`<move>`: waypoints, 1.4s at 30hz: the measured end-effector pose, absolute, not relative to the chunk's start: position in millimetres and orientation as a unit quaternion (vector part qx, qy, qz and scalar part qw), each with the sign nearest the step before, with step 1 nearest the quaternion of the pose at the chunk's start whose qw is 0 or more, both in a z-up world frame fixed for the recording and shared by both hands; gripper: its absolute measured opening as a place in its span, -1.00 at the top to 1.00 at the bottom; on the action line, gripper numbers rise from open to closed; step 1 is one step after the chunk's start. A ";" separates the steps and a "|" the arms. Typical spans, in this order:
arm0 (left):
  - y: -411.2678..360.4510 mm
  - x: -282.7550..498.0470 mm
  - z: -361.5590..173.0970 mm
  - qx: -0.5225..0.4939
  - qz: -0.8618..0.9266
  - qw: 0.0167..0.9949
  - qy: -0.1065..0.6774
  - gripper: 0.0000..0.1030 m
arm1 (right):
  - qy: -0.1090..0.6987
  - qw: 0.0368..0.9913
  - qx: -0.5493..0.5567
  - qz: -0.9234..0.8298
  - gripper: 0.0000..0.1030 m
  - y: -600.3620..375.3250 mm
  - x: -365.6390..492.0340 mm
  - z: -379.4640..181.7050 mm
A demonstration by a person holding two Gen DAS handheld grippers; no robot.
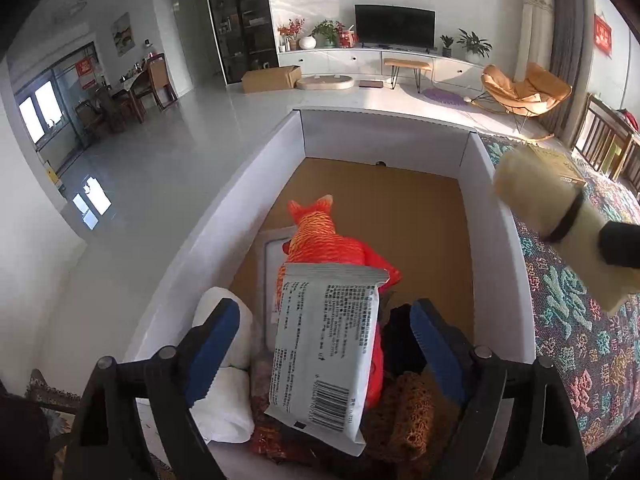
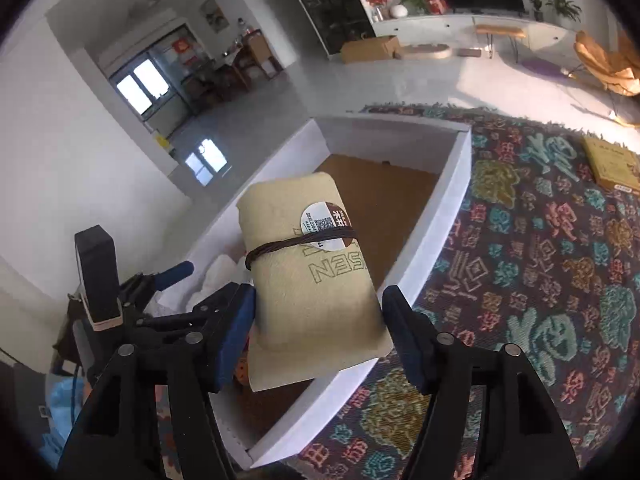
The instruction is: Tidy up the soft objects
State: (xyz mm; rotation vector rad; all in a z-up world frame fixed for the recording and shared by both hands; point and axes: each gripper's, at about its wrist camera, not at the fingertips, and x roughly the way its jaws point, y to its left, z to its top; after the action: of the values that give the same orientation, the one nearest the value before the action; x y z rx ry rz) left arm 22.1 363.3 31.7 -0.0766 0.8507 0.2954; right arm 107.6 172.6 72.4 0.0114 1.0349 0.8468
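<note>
Above the white cardboard box (image 1: 256, 184), the left gripper (image 1: 324, 344) stands released around a grey printed packet (image 1: 324, 344); the right gripper (image 2: 320, 332), also released, straddles a beige string-tied cloth bundle (image 2: 312, 280).

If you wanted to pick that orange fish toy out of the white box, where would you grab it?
Probably the narrow stretch just before the tail of the orange fish toy, coming from above. That end lies bare on the floor of the white box; the grey printed packet covers its near end.
</note>
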 end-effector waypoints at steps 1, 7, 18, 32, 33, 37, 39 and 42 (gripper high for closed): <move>361.9 18.0 30.9 -0.032 0.147 0.901 0.406 -0.76 | 0.488 0.779 0.000 0.392 -0.36 178.8 106.3 64.5; 348.5 -3.5 38.6 -0.017 0.182 0.906 0.382 -0.93 | 0.469 0.799 -0.038 0.373 -0.36 169.0 99.5 62.6; 340.5 -34.9 60.3 -0.057 0.229 0.910 0.341 -0.96 | 0.456 0.809 -0.148 0.340 -0.39 176.2 66.0 67.1; 335.5 -54.0 73.2 -0.061 0.246 0.901 0.352 -0.96 | 0.478 0.798 -0.151 0.334 -0.39 176.7 32.6 84.5; 335.2 -55.4 74.8 -0.063 0.247 0.901 0.351 -0.96 | 0.477 0.798 -0.152 0.334 -0.39 178.0 31.2 85.5; 338.0 -59.1 80.8 -0.071 0.246 0.901 0.349 -0.96 | 0.471 0.802 -0.158 0.330 -0.39 181.9 24.5 88.6; 338.6 -60.6 81.7 -0.073 0.246 0.902 0.348 -0.96 | 0.468 0.804 -0.161 0.328 -0.39 183.2 21.8 90.0; 338.3 -60.8 82.4 -0.073 0.245 0.901 0.350 -0.96 | 0.464 0.807 -0.164 0.327 -0.39 184.7 19.3 90.7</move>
State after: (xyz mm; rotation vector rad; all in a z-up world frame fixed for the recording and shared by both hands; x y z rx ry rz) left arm -60.8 338.3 82.4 -0.1508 0.7237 0.5075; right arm 19.3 184.7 90.7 -0.3507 0.9921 0.7001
